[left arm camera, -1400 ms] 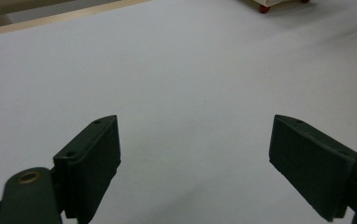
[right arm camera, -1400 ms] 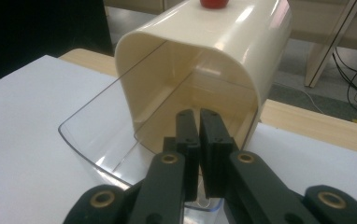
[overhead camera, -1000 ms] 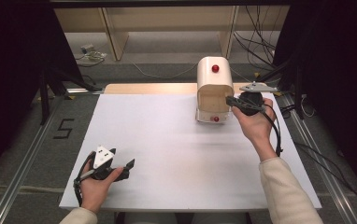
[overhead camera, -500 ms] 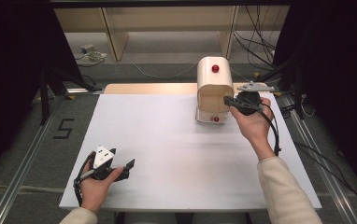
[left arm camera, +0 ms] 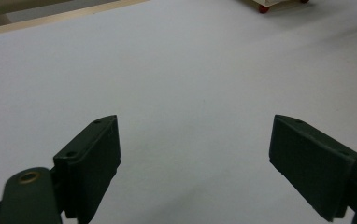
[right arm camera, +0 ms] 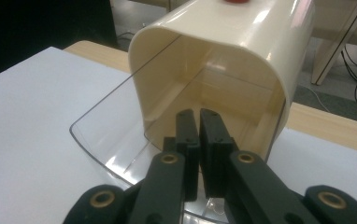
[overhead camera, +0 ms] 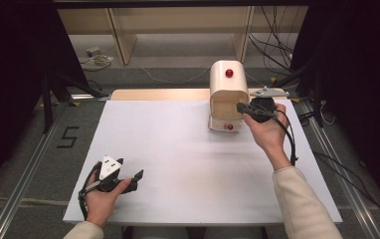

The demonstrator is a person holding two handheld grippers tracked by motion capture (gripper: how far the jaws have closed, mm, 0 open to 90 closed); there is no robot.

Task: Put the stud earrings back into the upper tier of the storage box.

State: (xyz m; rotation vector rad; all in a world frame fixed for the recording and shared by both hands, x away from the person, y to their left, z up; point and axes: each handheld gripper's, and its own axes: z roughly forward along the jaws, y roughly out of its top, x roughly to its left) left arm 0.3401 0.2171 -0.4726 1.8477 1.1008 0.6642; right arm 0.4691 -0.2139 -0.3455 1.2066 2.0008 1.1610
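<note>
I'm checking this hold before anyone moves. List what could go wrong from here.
1. The right gripper has its fingers pinched on the clear flap of the cream bin; such a thin edge may slip out.
2. The bin stands near the table's far edge, so a push could shove it off.
3. The left gripper rests open and far away, so nothing steadies the bin.

Cream bread-bin-style box: rounded top, red knob above, clear curved lid swung open; upright at the white surface's far edge.
</note>
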